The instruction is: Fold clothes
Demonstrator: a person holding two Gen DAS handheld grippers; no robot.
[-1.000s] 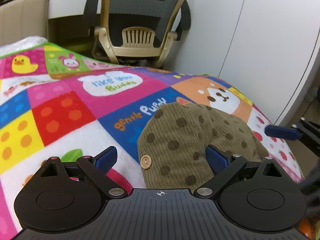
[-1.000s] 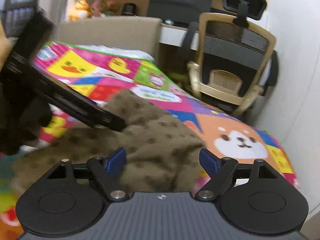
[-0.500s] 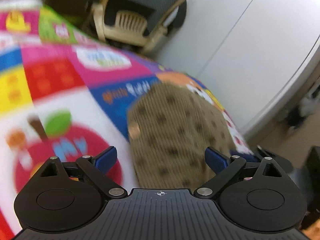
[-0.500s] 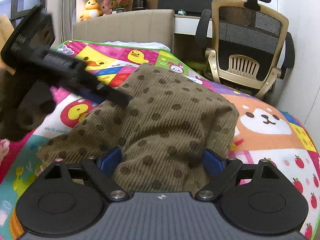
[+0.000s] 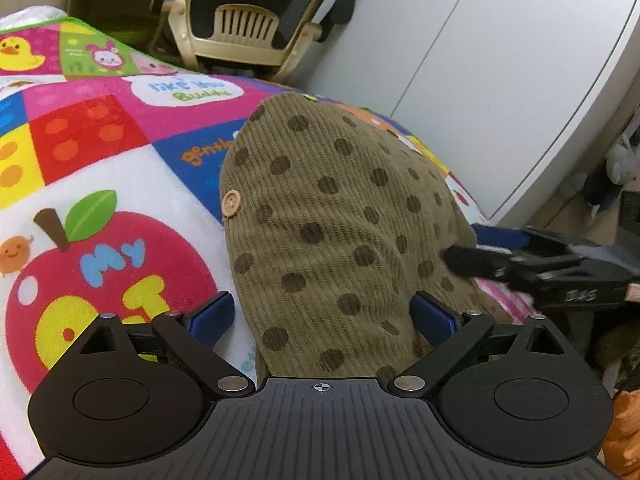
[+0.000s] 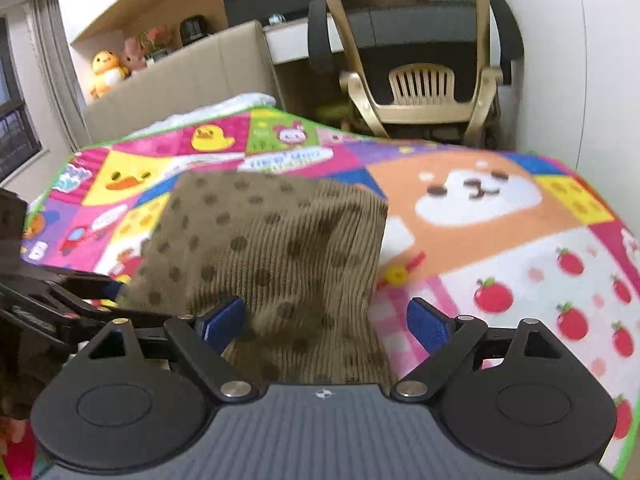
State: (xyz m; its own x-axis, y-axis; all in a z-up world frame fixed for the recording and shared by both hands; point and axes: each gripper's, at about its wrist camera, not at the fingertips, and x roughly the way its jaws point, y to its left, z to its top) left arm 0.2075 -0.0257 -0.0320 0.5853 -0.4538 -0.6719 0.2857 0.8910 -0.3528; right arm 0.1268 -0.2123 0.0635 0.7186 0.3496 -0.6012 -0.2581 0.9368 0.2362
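Note:
An olive corduroy garment with dark dots and a tan button lies folded on the colourful cartoon blanket. My left gripper is open, its blue pads straddling the garment's near end. The right gripper shows at that view's right edge, beside the cloth. In the right wrist view the same garment fills the centre, and my right gripper is open over its near edge. The left gripper reaches in from the left there.
The blanket covers a bed that ends at a padded headboard. A beige and black office chair stands beyond the bed by a desk. A white wardrobe wall runs along the right. Plush toys sit on a shelf.
Both grippers have drawn back to the garment's near end. The garment now lies flatter and more spread than a second ago. Both stay open.

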